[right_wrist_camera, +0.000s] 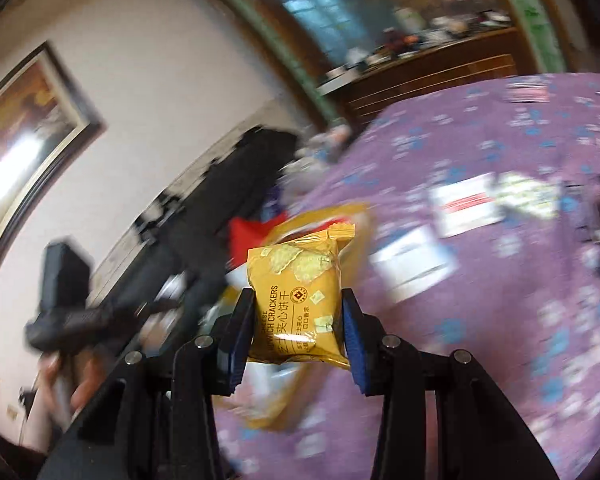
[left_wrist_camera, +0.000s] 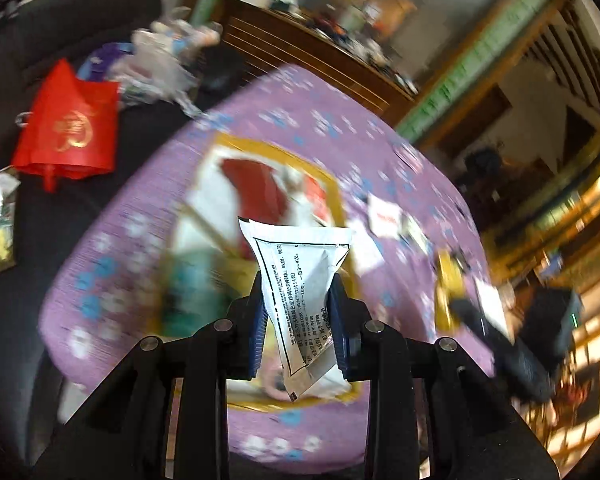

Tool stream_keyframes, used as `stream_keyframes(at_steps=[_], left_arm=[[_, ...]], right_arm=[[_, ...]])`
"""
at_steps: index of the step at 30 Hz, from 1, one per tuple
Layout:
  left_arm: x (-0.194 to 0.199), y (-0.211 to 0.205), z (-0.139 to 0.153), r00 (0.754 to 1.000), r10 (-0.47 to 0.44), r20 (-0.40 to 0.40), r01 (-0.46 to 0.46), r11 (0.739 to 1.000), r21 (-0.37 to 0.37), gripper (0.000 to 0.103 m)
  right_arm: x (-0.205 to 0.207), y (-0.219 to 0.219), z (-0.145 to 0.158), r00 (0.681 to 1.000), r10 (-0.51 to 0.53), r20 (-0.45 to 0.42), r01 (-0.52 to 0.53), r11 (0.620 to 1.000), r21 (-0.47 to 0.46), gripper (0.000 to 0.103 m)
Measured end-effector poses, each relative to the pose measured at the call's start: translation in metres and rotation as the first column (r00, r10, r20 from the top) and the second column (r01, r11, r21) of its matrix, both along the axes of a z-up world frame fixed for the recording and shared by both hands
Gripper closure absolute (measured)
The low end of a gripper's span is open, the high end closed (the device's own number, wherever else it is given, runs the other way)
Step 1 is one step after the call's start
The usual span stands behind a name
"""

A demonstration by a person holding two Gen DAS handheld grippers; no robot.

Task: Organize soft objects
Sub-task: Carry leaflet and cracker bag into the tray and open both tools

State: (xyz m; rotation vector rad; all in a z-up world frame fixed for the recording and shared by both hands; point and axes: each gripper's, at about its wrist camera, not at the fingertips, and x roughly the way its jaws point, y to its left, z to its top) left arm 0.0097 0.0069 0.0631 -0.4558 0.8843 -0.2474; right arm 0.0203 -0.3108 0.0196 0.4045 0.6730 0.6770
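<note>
While both packets hang clear of the table, the deciding relation is how each lies toward the yellow-rimmed tray below.

Left gripper: fingers pressed against a white sachet, blue pads squeezing it at its waist so the foil pinches in; nothing else held.

White sachet axis: long axis runs from 6 o'clock to 12 o'clock along the fingers, its wider sealed end fanning out at 12, its lower corner poking out at 6.

Tray: lies at 12 o'clock from the left fingertips, right behind the sachet, on the purple flowered cloth; its contents are too blurred to name.

Right gripper: fingers set wide around a yellow cracker packet, pads touching its two side edges; the packet looks puffed, barely dented.

Cracker packet axis: long axis also 6 to 12 o'clock, crimped seal at 1 o'clock.

Tray from the right: a yellow edge shows at 12 o'clock, just behind the packet and partly hidden by it.

Nearer hand: judging by how much of the view the tray fills, the left seems closer to dropping in; blur makes this uncertain.

Loose packets: at 2 o'clock from the right fingers, well apart on the cloth.
</note>
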Motion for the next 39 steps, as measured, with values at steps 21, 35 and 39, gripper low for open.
stream_keyframes(at_steps=[21, 35, 39], left_arm=[[0.061, -0.001, -0.063, 0.992, 0.002, -0.124, 0.013, 0.993, 0.119, 0.076], [0.041, 0.013, -0.056, 1.000, -0.016, -0.025, 0.015, 0.999, -0.044, 0.042], [0.031, 0.011, -0.045, 1.000, 0.026, 0.018, -0.025, 1.000, -0.011, 0.042]], right_arm=[[0.007, 0.115, -0.039, 0.988, -0.102, 0.116, 0.149, 0.833, -0.533, 0.062], [0.010, 0.089, -0.038, 0.998, -0.061, 0.032, 0.068, 0.931, -0.358, 0.043], [0.007, 0.072, -0.031, 0.997, -0.077, 0.028, 0.082, 0.958, -0.274, 0.039]])
